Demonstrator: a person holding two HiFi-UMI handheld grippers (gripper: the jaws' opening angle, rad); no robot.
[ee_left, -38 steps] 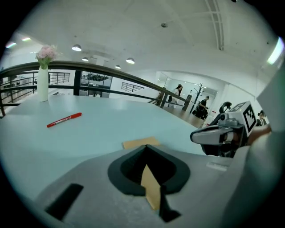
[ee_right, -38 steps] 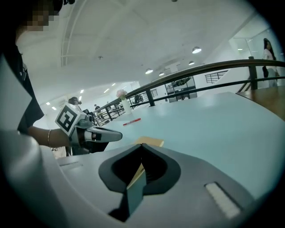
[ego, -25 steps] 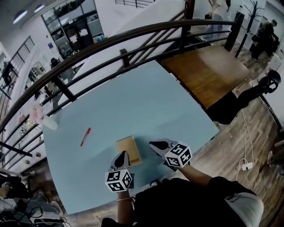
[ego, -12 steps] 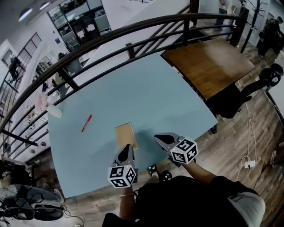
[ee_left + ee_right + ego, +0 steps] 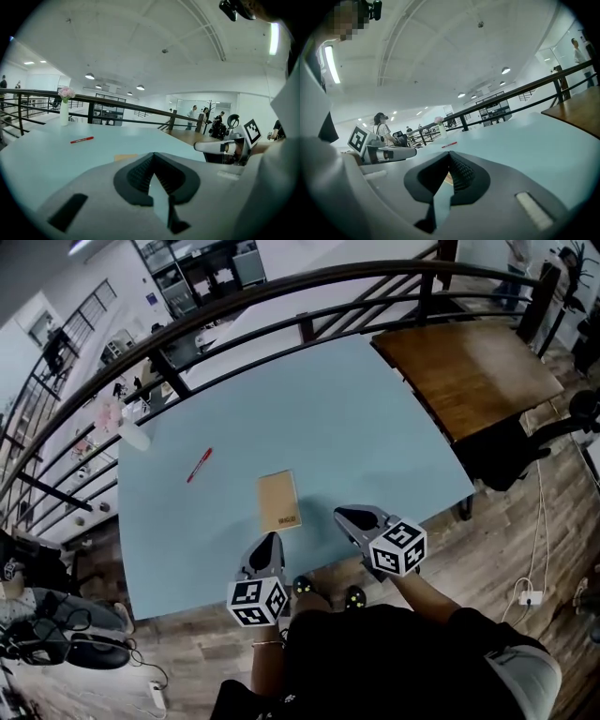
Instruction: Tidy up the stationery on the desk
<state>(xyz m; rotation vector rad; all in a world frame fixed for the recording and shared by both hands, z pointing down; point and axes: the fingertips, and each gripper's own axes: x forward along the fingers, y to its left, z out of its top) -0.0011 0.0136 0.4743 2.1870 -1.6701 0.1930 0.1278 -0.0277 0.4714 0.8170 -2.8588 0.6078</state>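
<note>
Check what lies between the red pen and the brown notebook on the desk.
Nothing: in the head view the stretch of light-blue desk between the red pen and the brown notebook is bare.

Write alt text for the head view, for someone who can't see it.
Seen from above, a person holds the left gripper and right gripper, both shut and empty, at the near edge of a pale blue desk. A tan notebook lies just ahead of them and a red pen farther left; a dark railing runs behind the desk.
</note>
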